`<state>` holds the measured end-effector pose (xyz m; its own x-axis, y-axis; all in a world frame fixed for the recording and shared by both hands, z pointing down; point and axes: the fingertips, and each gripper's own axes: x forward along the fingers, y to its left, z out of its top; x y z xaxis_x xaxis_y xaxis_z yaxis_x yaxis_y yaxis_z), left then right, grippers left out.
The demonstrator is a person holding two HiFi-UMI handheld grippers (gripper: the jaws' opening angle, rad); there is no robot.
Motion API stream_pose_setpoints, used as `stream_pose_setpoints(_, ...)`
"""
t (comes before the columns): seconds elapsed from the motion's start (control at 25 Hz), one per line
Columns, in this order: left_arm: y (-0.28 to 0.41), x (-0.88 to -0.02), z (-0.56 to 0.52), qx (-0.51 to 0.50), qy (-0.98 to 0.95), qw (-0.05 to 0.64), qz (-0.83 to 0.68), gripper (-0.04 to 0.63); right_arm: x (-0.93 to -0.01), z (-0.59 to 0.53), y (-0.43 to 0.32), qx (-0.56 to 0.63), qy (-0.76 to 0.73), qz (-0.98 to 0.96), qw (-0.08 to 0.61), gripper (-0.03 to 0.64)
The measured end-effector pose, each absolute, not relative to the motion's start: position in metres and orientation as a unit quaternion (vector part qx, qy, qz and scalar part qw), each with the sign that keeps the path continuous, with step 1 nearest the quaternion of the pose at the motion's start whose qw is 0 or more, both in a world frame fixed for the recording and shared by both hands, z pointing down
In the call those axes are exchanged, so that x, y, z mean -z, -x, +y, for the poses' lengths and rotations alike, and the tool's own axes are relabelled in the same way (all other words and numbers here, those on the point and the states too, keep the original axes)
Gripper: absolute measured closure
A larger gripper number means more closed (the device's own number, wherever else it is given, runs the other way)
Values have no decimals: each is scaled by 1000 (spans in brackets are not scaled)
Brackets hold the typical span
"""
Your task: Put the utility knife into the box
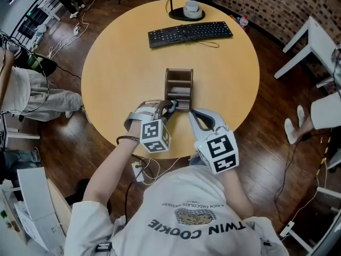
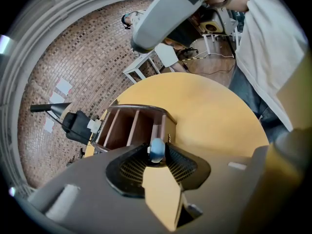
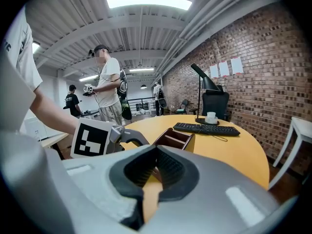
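My left gripper (image 2: 157,144) stands wide around the utility knife (image 2: 156,151), right gripper (image 3: 156,155) closed; a skewed retreat could snag it from the box (image 2: 141,107).

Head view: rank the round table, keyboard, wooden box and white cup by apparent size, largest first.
1. Round table.
2. Keyboard and wooden box, roughly tied: the keyboard is longer, the box squarer and nearer the camera, so I won't split them.
3. White cup, smallest.

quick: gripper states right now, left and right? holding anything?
left gripper: open; the blue end of the utility knife sits between its jaws.
right gripper: shut, nothing in it.
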<state>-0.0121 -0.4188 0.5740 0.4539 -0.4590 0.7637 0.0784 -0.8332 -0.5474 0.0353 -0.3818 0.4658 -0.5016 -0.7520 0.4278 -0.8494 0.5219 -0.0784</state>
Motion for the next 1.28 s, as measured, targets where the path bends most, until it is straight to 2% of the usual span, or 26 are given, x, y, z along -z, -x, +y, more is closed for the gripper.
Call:
stream_pose_setpoints(0.48, 24, -535, -393, 472, 826, 263, 159, 471, -455, -352, -14, -142, -463, -861, 157, 615)
stream_pose_setpoints(0.72, 32, -522, -361, 431, 860, 197, 189, 477, -446, -330, -4, -128, -470, -860, 154, 614)
stream_pose_setpoints(0.96, 36, -499, -322, 376, 889, 149, 213, 515, -442, -302, 4, -137, -471, -858, 152, 615)
stream_pose_setpoints(1.28, 61, -465, -272, 303, 909, 113, 262, 549, -431, -263, 29, -129, -469, -861, 146, 615)
